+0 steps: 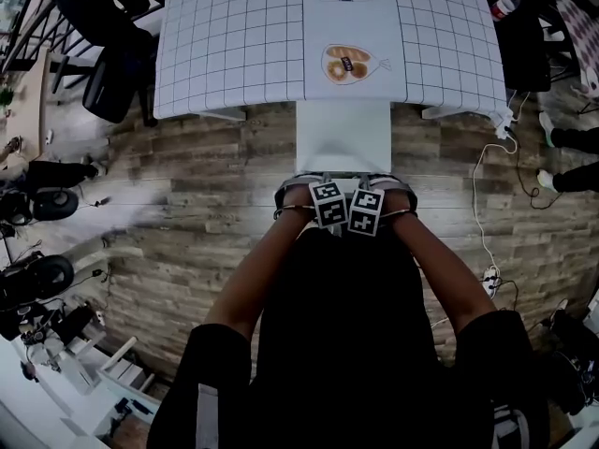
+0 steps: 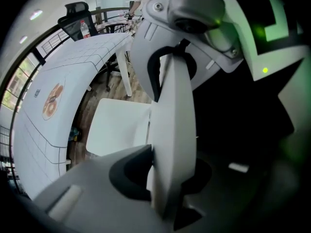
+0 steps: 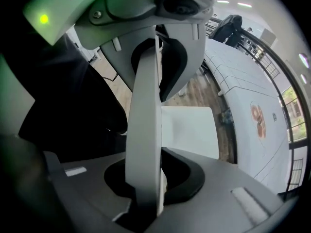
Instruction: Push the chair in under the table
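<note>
Gripping the top edge of the backrest (image 2: 173, 89) of a white chair (image 1: 343, 140), both tools sit side by side, pointing down.

Left gripper (image 2: 171, 125): jaws part closed, clamped on the white slab of the backrest, which runs straight through the gap. Pad contact itself sits in shadow.

Right gripper (image 3: 146, 125): same hold, jaws pressed onto the same edge just to the right of the other tool.

In the head view the two marker cubes (image 1: 347, 208) cover the fingertips, and hands and wrists hide most of the backrest; only a curved strip shows either side.

Chair seat lies between the grippers and the near edge of the table (image 1: 234, 45). The seat's far end meets that edge; whether it passes beneath, I cannot tell. Chair legs are out of sight in every view.

Table carries a grid-printed cover with a food picture (image 1: 347, 64) near its middle; its far end is cut off by the frame.

Dark clothing of the person fills the near part of the head view and hides the wood floor (image 1: 197, 213) there. A black office chair (image 1: 112, 64) at far left is partly cut off. Cables (image 1: 487, 213) trail on the floor at right. Clutter at near left is too small to identify.
</note>
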Motion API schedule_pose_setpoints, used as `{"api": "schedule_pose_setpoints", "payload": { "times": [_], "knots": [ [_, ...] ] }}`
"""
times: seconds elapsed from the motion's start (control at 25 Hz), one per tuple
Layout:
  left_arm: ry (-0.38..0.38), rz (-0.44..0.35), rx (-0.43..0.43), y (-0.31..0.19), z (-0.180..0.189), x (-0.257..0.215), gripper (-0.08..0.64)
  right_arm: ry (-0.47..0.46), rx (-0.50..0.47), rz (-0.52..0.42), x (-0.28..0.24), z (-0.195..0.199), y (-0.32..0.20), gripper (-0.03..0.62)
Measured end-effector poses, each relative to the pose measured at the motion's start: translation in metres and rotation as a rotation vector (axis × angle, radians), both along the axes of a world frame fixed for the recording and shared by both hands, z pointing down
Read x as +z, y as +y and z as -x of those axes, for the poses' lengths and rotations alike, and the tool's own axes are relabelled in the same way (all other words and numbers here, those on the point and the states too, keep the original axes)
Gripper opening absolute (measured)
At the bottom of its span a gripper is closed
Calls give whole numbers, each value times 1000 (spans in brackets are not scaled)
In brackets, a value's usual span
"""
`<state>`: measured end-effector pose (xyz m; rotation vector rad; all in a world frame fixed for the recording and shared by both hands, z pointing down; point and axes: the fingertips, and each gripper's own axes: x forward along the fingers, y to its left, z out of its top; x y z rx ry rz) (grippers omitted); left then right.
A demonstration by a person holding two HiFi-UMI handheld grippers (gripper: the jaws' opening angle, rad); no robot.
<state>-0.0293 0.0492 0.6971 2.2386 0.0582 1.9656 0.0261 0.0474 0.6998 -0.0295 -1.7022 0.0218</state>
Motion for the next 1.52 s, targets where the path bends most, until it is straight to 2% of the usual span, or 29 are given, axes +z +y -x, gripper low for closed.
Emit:
{"api": "schedule_pose_setpoints", "payload": {
  "times": [0.44, 0.68, 1.0, 1.2, 1.52],
  "knots": [
    [-35, -7, -14, -33, -4, 7, 98, -29, -37, -25, 6, -4, -34, 77],
    [-39, -26, 40, -44, -5, 14, 95, -25, -19, -30, 13, -5, -46, 77],
    [-15, -36, 41, -68, -7, 12, 92, -13, 0, -20, 10, -7, -70, 78],
    [0, -34, 92, -74, -6, 10, 89, -10, 2, -14, 9, -4, -77, 78],
    [17, -35, 98, -91, -1, 9, 91, 27, 45, -6, 11, 0, -94, 81]
  ]
}}
